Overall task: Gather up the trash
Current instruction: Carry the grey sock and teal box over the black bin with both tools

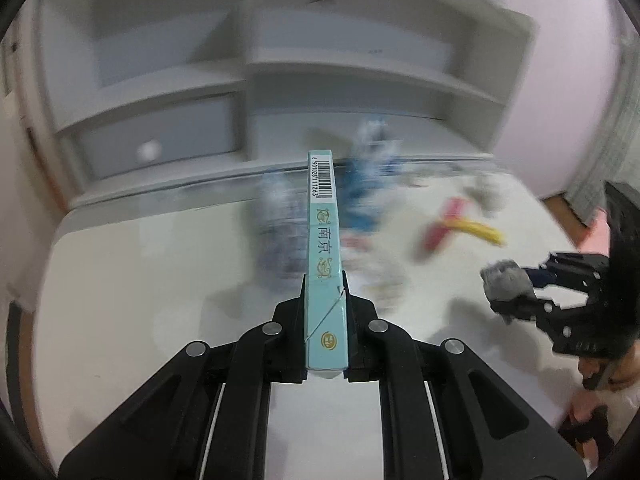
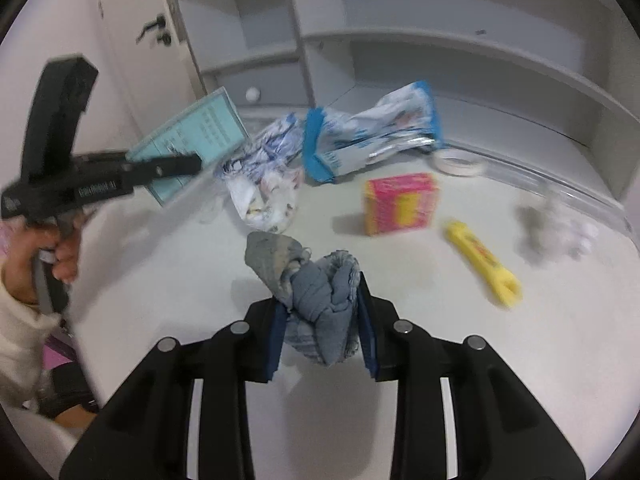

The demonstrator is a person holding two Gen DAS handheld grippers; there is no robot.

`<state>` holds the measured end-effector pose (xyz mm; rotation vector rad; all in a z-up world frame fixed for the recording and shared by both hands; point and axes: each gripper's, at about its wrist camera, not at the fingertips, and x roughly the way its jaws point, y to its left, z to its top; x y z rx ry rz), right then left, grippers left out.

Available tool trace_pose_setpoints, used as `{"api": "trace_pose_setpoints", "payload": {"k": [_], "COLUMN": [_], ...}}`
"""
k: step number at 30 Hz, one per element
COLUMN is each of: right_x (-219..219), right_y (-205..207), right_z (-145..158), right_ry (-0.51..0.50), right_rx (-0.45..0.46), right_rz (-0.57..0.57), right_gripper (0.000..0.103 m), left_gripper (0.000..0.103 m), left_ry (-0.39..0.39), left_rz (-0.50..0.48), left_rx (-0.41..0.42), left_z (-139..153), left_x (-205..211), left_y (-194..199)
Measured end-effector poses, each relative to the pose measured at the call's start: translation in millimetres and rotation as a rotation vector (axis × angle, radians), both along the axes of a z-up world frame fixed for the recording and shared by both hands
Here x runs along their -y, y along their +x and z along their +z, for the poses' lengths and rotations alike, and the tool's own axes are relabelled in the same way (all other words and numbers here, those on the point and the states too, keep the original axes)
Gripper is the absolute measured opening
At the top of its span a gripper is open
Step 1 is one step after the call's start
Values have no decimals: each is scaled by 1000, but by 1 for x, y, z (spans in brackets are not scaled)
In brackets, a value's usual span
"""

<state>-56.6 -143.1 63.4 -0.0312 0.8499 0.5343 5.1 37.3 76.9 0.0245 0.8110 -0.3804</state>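
The pale teal carton [image 1: 325,264] carries a barcode with digits near its far end and the characters 南京 printed along its narrow side, plus a small gold emblem close to the near end. The left gripper [image 1: 325,292] pinches this carton by its near end, so it juts forward from the centre of the left wrist frame above the white desk [image 1: 140,280]. In the right wrist view the same carton sits at left centre.

The right gripper [image 2: 322,300] is pressed onto a bunched grey-blue cloth [image 2: 316,292] at the centre of its frame, lifted off the desk.

Beyond it lie a blue-and-white plastic bag [image 2: 372,132], a crumpled white wrapper [image 2: 264,176], a pink-and-yellow box [image 2: 400,204] whose print is unreadable, a yellow tool [image 2: 484,264] and a tape roll [image 2: 458,162].
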Motion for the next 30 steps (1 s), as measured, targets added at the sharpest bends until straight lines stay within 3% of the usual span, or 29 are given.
{"api": "trace_pose_setpoints", "payload": {"k": [4, 7, 10, 13, 17, 20, 24, 27, 30], "right_x": [69, 135, 203, 269, 346, 393, 419, 424, 428], "right_y": [-52, -105, -162, -219, -286, -324, -352, -356, -355], "right_z": [42, 68, 71, 52, -9, -88, -199, -279, -338], "right_ry": [63, 94, 94, 127, 211, 324, 444, 479, 530], "right_rx": [47, 89, 110, 73, -57, -198, -383, -532, -638], "right_rz": [-98, -230, -398, -577, -765, -881, -982, -1022, -1063], "right_gripper": [32, 32, 32, 32, 32, 32, 32, 31, 30], "left_gripper": [10, 10, 10, 10, 10, 10, 10, 10, 10], "left_ry": [-8, -38, -56, -68, 26, 131, 305, 435, 516], "left_rz": [-182, -367, -586, -824, -1049, -1152, -1135, -1064, -1017], "left_rx": [50, 84, 82, 12, -76, -259, -479, -617, -694], "left_z": [16, 29, 34, 22, -18, -81, -187, -270, -321], "left_x": [76, 157, 241, 325, 420, 482, 539, 565, 576], "left_y": [-34, -68, -110, -157, -215, -241, -245, -235, -233]}}
